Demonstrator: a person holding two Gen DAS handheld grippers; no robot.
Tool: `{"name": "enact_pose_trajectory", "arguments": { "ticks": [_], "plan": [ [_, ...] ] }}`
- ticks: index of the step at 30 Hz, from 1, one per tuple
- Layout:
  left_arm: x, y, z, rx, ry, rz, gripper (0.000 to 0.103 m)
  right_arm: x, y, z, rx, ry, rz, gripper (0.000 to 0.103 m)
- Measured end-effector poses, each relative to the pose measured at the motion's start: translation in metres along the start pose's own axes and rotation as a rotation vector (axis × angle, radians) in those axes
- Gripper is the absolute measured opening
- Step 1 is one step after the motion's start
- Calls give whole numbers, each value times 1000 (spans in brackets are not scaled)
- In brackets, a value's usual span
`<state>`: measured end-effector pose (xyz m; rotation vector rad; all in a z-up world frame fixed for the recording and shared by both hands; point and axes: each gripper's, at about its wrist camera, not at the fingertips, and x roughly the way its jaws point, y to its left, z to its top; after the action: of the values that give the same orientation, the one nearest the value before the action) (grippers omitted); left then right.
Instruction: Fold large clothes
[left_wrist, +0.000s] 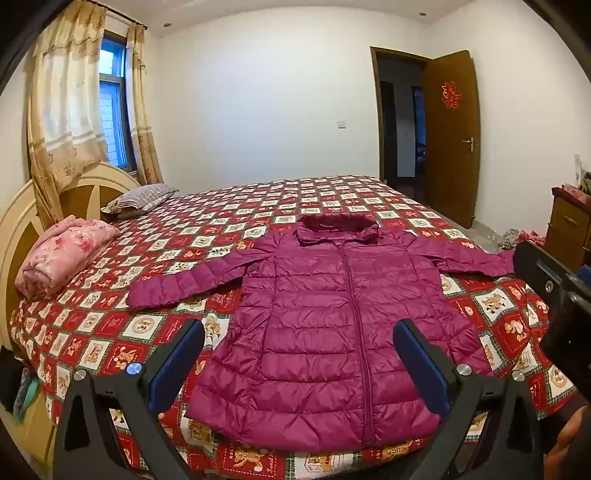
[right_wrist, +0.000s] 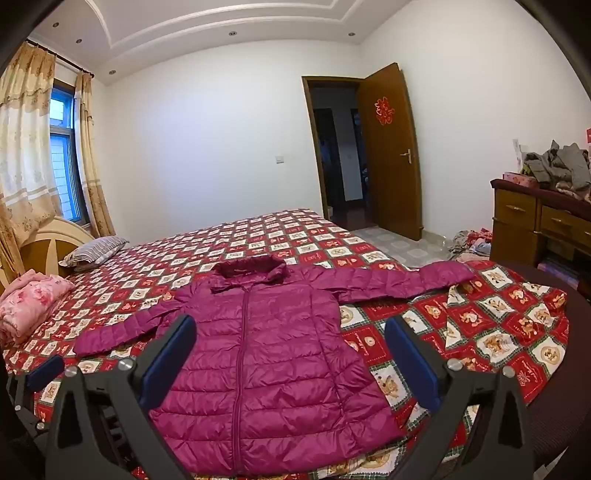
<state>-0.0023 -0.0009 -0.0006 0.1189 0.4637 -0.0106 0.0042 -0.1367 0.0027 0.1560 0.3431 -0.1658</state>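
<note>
Left gripper: the black two-finger left gripper (left_wrist: 299, 354) with blue pads hovers over the near hem, jaws spread wide, nothing between the pads.
Right gripper: the black two-finger right gripper (right_wrist: 290, 350) with blue pads hangs over the near part of the bed, jaws spread wide and gripping nothing; in the left wrist view its black body shows at the right edge (left_wrist: 554, 295).
Jacket: a magenta quilted puffer jacket (left_wrist: 340, 332) lies flat, zipped, front up, straight ahead of both grippers, hem nearest them, collar and folded hood at the far end.
Sleeves: both spread sideways; one runs out ahead and left of the left gripper, the other ahead and right of the right gripper, its cuff close to the bed's edge.
Bed cover: a red, white and green checked quilt with bear prints (left_wrist: 110, 325) lies under the jacket.
Far left of the grippers: a folded pink floral blanket (left_wrist: 62, 254) and, beyond it, a grey striped pillow (left_wrist: 140, 199) by the cream and wood headboard (left_wrist: 22, 221).
Beyond the bed: an open brown wooden door (right_wrist: 391, 155).
Right of the right gripper: a brown wooden dresser (right_wrist: 524, 218) with grey clothes heaped on top.
</note>
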Motion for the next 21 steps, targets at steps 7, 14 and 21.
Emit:
{"name": "enact_pose_trajectory", "arguments": {
  "ticks": [7, 14, 21],
  "plan": [
    [-1, 11, -1, -58, 17, -38, 102, 0, 1, 0, -5, -5, -3, 103],
    [2, 9, 2, -50, 29, -47, 102, -1, 1, 0, 8, -1, -4, 103],
    [1, 8, 3, -48, 17, -48, 102, 1, -1, 0, 6, -2, -7, 103]
  ]
}}
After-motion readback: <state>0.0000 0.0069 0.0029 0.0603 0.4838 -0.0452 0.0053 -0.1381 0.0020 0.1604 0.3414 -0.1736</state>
